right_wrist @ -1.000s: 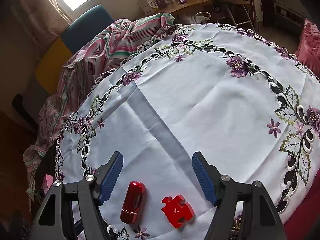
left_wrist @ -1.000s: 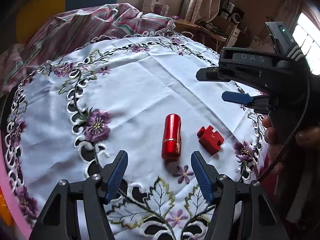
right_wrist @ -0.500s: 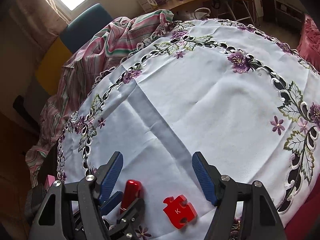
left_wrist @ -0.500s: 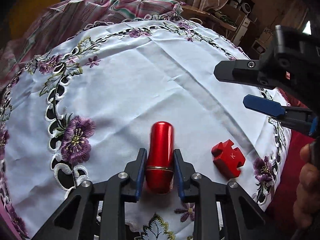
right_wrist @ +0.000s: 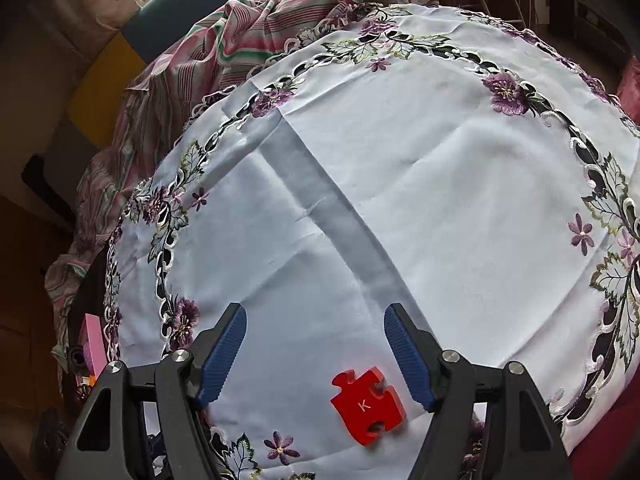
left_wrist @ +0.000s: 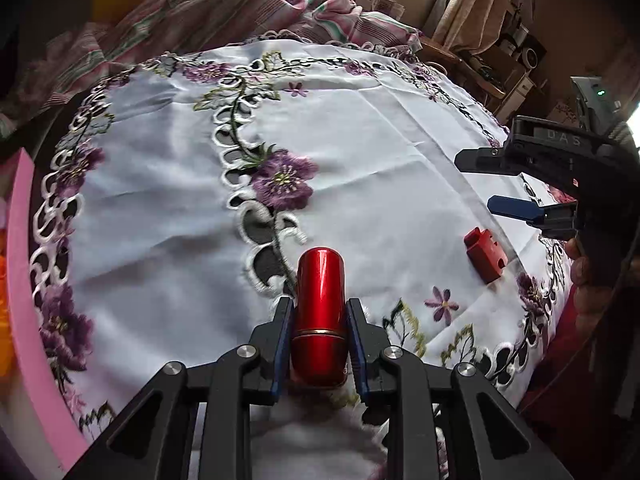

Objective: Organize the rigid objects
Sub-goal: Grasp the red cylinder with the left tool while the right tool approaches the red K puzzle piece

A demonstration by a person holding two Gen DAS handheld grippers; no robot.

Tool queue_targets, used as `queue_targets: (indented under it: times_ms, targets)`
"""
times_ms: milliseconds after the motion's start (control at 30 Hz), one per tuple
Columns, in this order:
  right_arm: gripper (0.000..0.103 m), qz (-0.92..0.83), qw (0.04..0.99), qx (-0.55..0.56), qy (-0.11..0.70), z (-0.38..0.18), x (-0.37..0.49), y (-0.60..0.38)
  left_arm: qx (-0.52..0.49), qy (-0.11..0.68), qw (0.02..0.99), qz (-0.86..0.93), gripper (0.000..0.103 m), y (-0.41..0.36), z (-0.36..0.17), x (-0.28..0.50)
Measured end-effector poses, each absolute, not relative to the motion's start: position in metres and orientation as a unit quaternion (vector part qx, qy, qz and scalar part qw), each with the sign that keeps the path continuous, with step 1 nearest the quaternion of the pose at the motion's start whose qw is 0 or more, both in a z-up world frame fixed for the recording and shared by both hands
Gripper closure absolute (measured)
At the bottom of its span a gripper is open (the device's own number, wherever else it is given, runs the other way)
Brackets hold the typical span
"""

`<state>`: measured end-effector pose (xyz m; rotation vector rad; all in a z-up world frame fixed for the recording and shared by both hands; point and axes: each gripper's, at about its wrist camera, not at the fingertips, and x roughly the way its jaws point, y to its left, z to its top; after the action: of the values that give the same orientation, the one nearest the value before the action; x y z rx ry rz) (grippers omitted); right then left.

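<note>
A glossy red cylinder with a thin gold band [left_wrist: 320, 312] is clamped between the blue pads of my left gripper [left_wrist: 319, 316], which is shut on it and holds it just above the embroidered white tablecloth [left_wrist: 160, 208]. A red jigsaw-shaped block marked K [right_wrist: 367, 403] lies flat on the cloth; in the left wrist view the block [left_wrist: 485, 255] is to the right of the cylinder. My right gripper [right_wrist: 316, 330] hangs open over the block, its pads apart and touching nothing. From the left wrist view the right gripper [left_wrist: 496, 182] shows at the right edge, with a hand on its handle.
A pink tray edge [left_wrist: 24, 280] runs along the cloth's left side. A striped pink blanket [right_wrist: 256, 28] is bunched at the far side of the table, with a blue and yellow chair [right_wrist: 176, 8] behind it. Shelves and furniture [left_wrist: 500, 56] stand beyond.
My left gripper went from open around the red cylinder to shut on it, then carried it leftwards off its spot beside the block. The right gripper sank slightly over the red block.
</note>
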<state>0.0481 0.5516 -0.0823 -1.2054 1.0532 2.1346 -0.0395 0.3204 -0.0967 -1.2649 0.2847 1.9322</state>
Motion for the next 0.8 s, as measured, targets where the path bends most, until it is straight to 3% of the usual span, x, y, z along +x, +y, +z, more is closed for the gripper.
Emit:
queue_targets:
  times_ms: [233, 700, 800]
  targets:
    - [0.03, 0.758, 0.243, -0.485, 0.362, -0.094, 0.043, 0.544, -0.483, 0.107, 0.392, 0.775, 0.077, 0.289, -0.101, -0.027]
    - [0.03, 0.72, 0.223, -0.617, 0.226, -0.099, 0.025, 0.52, -0.466, 0.1, 0.402, 0.781, 0.075, 0.288, -0.108, -0.028]
    - [0.055, 0.716, 0.225, -0.63, 0.2, -0.101, 0.021, 0.513, -0.466, 0.1, 0.4, 0.783, 0.075, 0.288, -0.108, -0.028]
